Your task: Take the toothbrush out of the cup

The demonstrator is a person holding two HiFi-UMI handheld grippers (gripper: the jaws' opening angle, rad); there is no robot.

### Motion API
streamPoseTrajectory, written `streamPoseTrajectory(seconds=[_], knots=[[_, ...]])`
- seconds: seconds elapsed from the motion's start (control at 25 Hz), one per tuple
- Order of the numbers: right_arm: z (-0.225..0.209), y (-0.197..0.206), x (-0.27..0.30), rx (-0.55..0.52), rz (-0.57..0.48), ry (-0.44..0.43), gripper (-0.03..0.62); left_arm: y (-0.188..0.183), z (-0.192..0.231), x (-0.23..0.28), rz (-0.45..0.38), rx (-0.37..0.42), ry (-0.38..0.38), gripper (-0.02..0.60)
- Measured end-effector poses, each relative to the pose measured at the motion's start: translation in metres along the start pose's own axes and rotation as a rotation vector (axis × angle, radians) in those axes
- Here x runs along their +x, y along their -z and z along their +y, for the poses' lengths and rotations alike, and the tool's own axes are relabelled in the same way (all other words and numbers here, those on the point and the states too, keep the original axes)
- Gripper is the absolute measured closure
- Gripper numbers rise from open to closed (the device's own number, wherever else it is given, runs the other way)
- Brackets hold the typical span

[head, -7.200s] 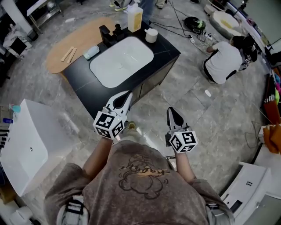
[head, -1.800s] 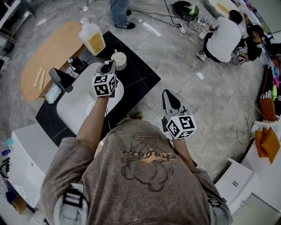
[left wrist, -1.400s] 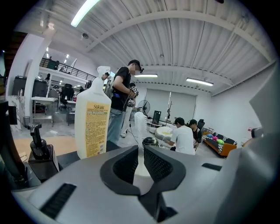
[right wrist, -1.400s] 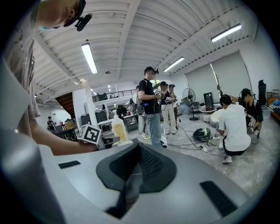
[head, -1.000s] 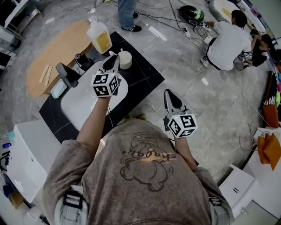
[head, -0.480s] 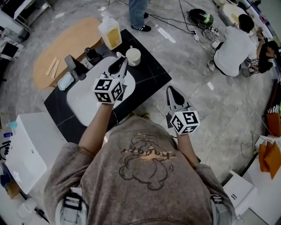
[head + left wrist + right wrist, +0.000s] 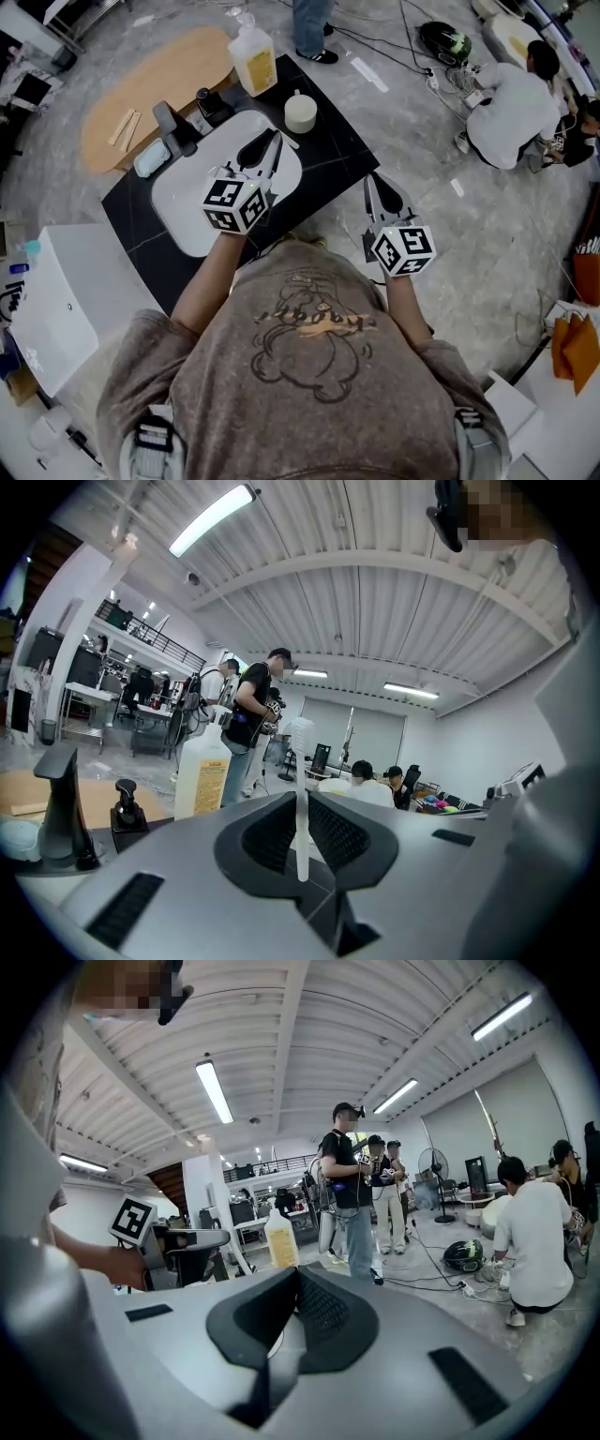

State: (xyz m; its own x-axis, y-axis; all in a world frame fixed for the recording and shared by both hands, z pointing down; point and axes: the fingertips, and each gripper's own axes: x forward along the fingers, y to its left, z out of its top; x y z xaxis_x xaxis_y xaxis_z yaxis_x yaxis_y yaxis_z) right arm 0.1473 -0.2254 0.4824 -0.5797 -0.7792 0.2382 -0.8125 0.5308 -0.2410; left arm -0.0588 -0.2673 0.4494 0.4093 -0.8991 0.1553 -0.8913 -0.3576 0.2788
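Note:
The cream cup point(image 7: 301, 112) stands on the black counter point(image 7: 342, 141) beside the white sink basin point(image 7: 192, 202). Over the basin, a little short of the cup, my left gripper point(image 7: 270, 146) is shut on the white toothbrush point(image 7: 300, 761). In the left gripper view the brush stands upright between the closed jaws, bristle head up. No part of it touches the cup. My right gripper point(image 7: 378, 190) hovers off the counter's right edge above the floor; its jaws meet with nothing between them point(image 7: 298, 1273).
A black faucet point(image 7: 174, 128) and a pump dispenser point(image 7: 206, 103) stand behind the basin, with a large soap bottle point(image 7: 253, 54) at the counter's far corner. An oval wooden table point(image 7: 155, 84) lies beyond. A white cabinet point(image 7: 52, 300) is at the left. People crouch on the floor point(image 7: 511, 108).
My left gripper has drawn back from the cup and risen, taking the toothbrush with it. The right gripper has kept its place beside the counter.

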Motion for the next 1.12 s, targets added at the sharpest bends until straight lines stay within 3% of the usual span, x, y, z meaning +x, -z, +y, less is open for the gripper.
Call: streamPoseTrajectory(seconds=[0.64,1.12], knots=[[0.018,0.0,0.019,-0.011,0.004,-0.023,0.591,0.015,0.02,-0.052,0.003,-0.051,-0.069,0.525],[0.019,0.001,0.024,-0.007,-0.005,-0.003,0.591,0.014,0.026,-0.055,-0.004,-0.071,-0.069,0.525]])
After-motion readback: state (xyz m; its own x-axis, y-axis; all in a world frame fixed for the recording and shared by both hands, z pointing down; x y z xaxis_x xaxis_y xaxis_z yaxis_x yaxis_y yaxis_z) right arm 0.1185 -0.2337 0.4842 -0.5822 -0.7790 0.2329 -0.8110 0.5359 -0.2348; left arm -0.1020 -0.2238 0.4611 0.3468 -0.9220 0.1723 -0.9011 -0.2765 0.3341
